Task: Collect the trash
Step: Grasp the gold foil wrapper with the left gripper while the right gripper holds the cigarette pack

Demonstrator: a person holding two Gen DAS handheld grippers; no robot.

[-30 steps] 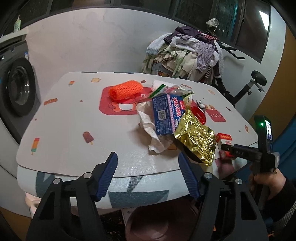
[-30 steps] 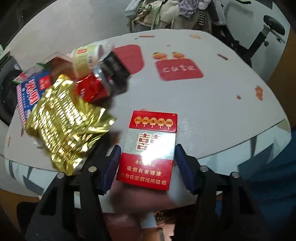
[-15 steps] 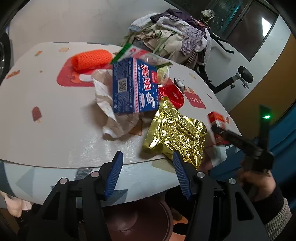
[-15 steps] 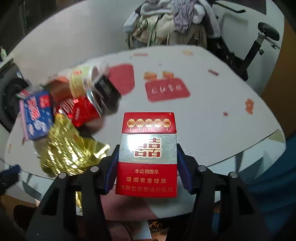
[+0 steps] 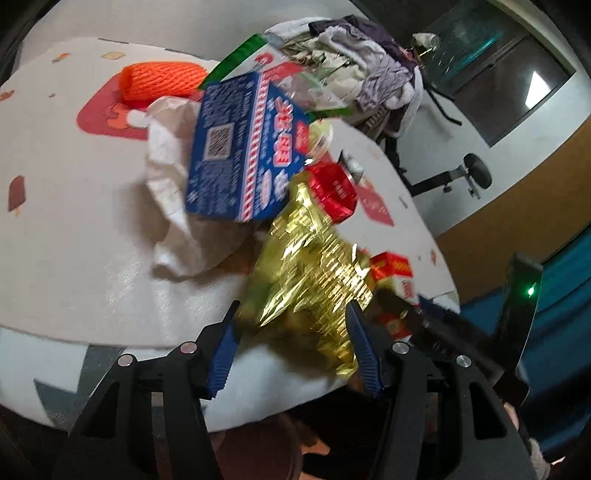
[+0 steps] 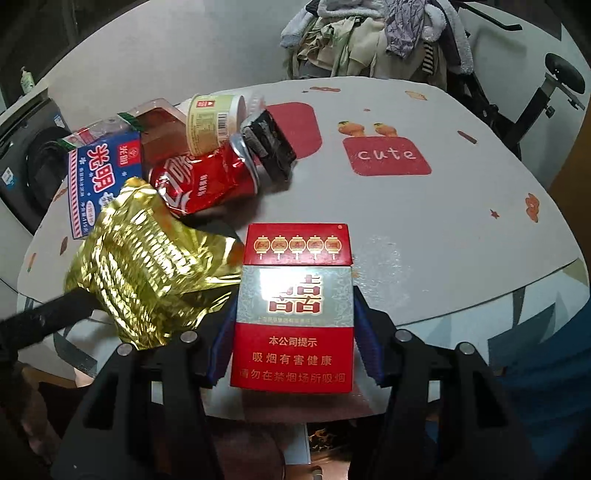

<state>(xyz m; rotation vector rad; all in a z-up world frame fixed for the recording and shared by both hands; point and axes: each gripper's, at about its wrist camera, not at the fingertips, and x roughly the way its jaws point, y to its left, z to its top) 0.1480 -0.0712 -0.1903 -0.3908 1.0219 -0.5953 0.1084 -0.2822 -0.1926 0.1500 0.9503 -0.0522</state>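
My right gripper (image 6: 293, 343) is shut on a red and silver cigarette pack (image 6: 293, 314), held upright at the table's near edge; the pack also shows in the left wrist view (image 5: 395, 275). My left gripper (image 5: 291, 343) is open, its blue fingers either side of the near end of a crumpled gold foil bag (image 5: 310, 280), also in the right wrist view (image 6: 147, 266). Behind lie a blue milk carton (image 5: 243, 147), a crushed red can (image 6: 207, 181), crumpled white paper (image 5: 173, 199), an orange foam net (image 5: 162, 79) and a beige cup (image 6: 214, 122).
The round table (image 6: 443, 221) has a white cloth with red "cute" patches. A brown bin (image 5: 255, 450) sits under the table's near edge. A pile of clothes on an exercise bike (image 6: 380, 33) stands behind; a washing machine (image 6: 22, 162) at left.
My left gripper has moved right and closer, so the gold bag now lies between its fingers. My right gripper closed on the cigarette pack and tilted it upright.
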